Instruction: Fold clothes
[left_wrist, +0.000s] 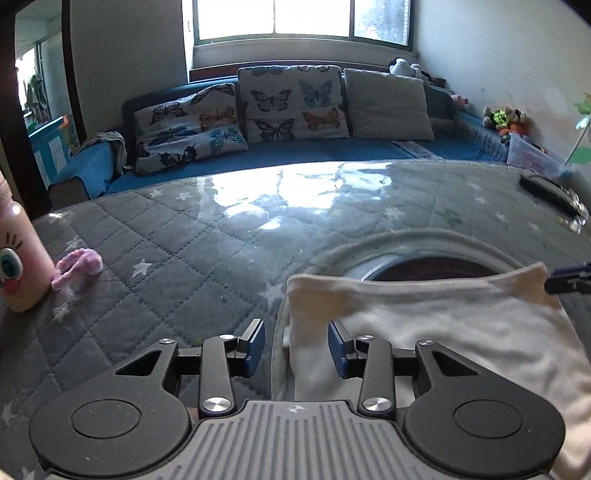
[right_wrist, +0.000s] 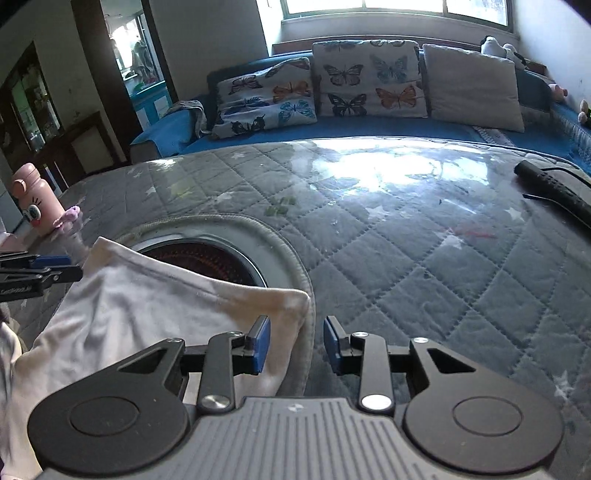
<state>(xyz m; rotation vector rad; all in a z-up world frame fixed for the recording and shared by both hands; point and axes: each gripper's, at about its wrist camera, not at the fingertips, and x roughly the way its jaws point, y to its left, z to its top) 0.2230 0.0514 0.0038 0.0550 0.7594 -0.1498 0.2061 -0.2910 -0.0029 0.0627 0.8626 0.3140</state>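
Observation:
A white garment (left_wrist: 436, 332) lies on the grey quilted table cover (left_wrist: 177, 258), its far edge across a round burner opening (left_wrist: 436, 267). My left gripper (left_wrist: 296, 347) is open over the garment's left corner, one blue pad on each side of the edge. In the right wrist view the garment (right_wrist: 147, 314) lies at the lower left. My right gripper (right_wrist: 296, 345) is open at the garment's right corner, its left pad over the cloth. The other gripper's tips show at the left edge of the right wrist view (right_wrist: 55, 271) and at the right edge of the left wrist view (left_wrist: 569, 282).
A pink bottle with a cartoon face (left_wrist: 18, 266) and a pink fluffy item (left_wrist: 79, 266) stand at the table's left. A black remote-like object (right_wrist: 554, 192) lies at the far right. A blue sofa with butterfly cushions (left_wrist: 288, 103) is behind the table.

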